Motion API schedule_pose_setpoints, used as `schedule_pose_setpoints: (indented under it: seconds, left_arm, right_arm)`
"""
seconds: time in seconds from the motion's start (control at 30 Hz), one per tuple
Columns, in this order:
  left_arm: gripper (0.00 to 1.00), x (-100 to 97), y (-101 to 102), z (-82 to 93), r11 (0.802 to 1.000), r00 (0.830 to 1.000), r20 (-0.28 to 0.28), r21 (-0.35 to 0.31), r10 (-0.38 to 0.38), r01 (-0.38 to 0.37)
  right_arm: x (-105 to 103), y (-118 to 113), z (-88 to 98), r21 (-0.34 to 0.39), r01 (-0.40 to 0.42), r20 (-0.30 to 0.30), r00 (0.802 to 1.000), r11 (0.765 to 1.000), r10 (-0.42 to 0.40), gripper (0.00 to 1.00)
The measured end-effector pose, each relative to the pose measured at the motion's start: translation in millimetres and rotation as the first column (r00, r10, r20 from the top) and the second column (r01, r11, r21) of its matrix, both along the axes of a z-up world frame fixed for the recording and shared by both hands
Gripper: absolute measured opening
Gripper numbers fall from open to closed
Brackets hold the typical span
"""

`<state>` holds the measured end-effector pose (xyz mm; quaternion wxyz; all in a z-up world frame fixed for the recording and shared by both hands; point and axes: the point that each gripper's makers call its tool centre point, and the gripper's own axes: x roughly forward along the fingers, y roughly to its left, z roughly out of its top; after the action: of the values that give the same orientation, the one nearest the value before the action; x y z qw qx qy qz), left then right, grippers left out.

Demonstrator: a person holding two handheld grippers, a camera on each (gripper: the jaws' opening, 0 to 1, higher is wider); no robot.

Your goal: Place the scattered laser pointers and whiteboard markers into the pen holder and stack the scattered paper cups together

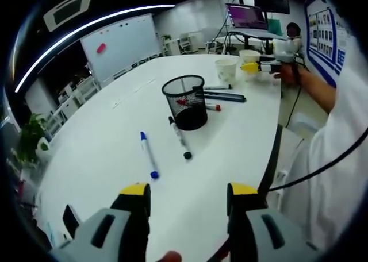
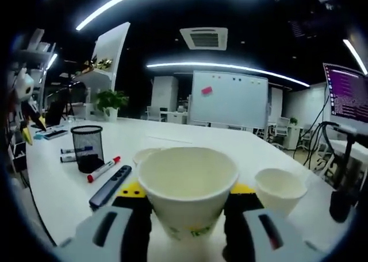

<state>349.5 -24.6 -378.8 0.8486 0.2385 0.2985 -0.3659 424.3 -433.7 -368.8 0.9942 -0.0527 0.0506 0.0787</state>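
Barely underway: the right gripper [image 2: 187, 207] is clamping a paper cup [image 2: 188, 187].
The left gripper [image 1: 188, 201] is hanging open; markers [image 1: 149, 154] are lying outside the pen holder [image 1: 185, 102].

The place is an open-plan office, seen from a meeting area. Ahead of the left gripper's jaws stretches a long white conference table [image 1: 115, 135], with rows of desks and office chairs [image 1: 80, 89] beyond it. A wall-mounted whiteboard [image 2: 229, 99] with a pink sticky note [image 2: 206, 90] stands far ahead of the right gripper. Strip lights [image 2: 224, 66] and a ceiling air-conditioning vent [image 2: 203, 38] hang overhead against a dark ceiling. A lit monitor [image 1: 246, 15] sits on a far desk, a potted plant [image 2: 111, 99] rests near the table's far end, and a blue notice board [image 1: 323, 32] covers the wall at the right.
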Motion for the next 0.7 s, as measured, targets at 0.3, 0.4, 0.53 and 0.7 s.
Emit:
schedule_pose_setpoints:
  seconds: [0.3,0.4,0.53,0.7]
  left_arm:
    - [0.54,1.0,1.1,0.1,1.0,1.0,0.001,0.0,-0.001,0.001]
    - [0.54,1.1,-1.3,0.9,1.0,1.0,0.001,-0.004,-0.006,0.006]
    - [0.54,1.1,-3.5,2.3,1.0,1.0,0.005,-0.006,-0.011,0.011]
    - [0.54,0.3,-2.3,0.5,1.0,1.0,0.001,-0.001,-0.005,0.005]
  right_arm:
    - [0.9,2.4,9.2,0.022,-0.007,0.03,1.0,1.0,0.006,0.5]
    - [2.0,3.6,15.3,0.027,-0.012,0.044,0.999,1.0,0.011,0.5]
    - [2.5,3.0,18.4,0.022,-0.013,0.059,0.998,1.0,0.012,0.5]
    - [3.0,0.4,21.7,0.038,-0.005,0.078,0.997,0.999,0.002,0.5]
